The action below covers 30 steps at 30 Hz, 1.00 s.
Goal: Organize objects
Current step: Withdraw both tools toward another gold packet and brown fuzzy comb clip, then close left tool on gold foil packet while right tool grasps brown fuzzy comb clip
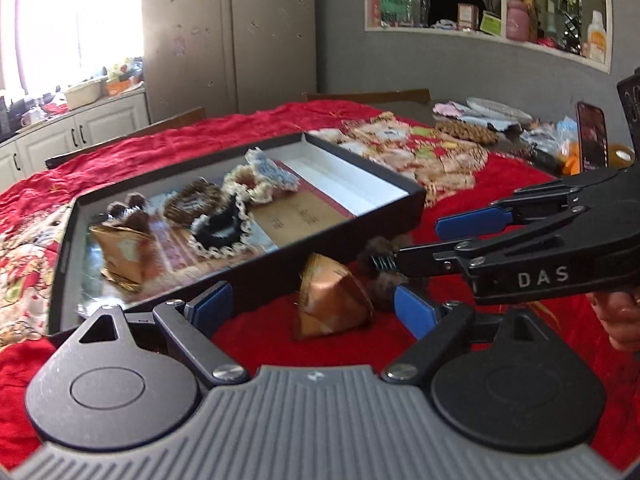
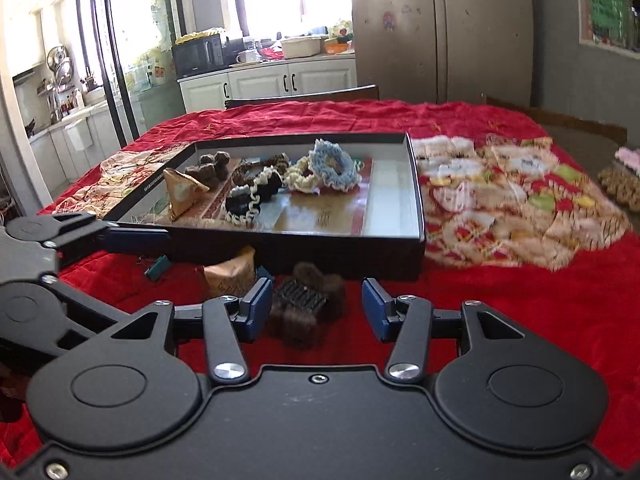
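Note:
A gold wrapped packet lies on the red cloth in front of a shallow black box. My left gripper is open, its pads either side of the packet and not touching it. Just right of the packet lies a brown furry hair clip. It sits between the pads of my right gripper, which is open, the left pad close to the fur. The right gripper reaches in from the right. One of the left gripper's fingers runs along the box front. Crochet scrunchies fill the box.
A small green clip lies left of the gold packet. A patterned cloth is spread right of the box. A phone and clutter stand at the table's far right. A hand holds the right gripper.

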### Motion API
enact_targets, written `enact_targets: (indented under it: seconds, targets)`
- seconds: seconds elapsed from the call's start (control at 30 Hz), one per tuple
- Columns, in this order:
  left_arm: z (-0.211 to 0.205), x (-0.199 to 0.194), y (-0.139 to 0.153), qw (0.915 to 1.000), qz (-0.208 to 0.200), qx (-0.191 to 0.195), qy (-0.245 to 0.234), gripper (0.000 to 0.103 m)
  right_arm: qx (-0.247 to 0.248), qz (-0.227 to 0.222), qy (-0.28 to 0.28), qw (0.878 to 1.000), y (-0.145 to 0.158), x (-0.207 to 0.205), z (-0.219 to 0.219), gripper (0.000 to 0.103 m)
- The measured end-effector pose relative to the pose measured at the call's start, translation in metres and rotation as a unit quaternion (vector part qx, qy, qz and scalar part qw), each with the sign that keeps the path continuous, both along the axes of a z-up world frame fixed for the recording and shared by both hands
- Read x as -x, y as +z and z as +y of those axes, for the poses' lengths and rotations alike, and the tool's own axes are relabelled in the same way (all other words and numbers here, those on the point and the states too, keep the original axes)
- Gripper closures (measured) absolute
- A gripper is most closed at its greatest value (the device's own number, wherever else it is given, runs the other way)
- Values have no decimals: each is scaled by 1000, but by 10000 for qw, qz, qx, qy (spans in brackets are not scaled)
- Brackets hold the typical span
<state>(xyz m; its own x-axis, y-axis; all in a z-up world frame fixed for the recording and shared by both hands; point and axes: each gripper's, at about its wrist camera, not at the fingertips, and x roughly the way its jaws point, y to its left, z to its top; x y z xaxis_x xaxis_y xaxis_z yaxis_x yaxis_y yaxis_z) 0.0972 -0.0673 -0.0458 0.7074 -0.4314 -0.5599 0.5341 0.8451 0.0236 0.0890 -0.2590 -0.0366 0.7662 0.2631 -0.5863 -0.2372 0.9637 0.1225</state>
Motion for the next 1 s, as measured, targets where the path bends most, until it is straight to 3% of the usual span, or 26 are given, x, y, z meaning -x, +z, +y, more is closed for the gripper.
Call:
enact_targets:
  seconds: [0.23,0.3,0.47,0.83,1.0]
  targets:
    - [-5,-14,-17,9997,219,3,-50,25,-205,121,28,9997,-10,-8,-5,55]
    - [-5,-17,-19,9994,325,69,-105,36,-282,175,65,9994,-12,-12,-5,54]
    - [-6,-20,-22,9991,392,100,-161,51,-469,292,123,9984,-18,-21,-4,53]
    - [-3,-16,-21,9991,374,120,-162,61,-745,482,144,9960,-26,-33,-5,53]
    - [1,-14,-20,9990,383,164,-162,62,-773,492,177,9956,-27,-34,-2,62]
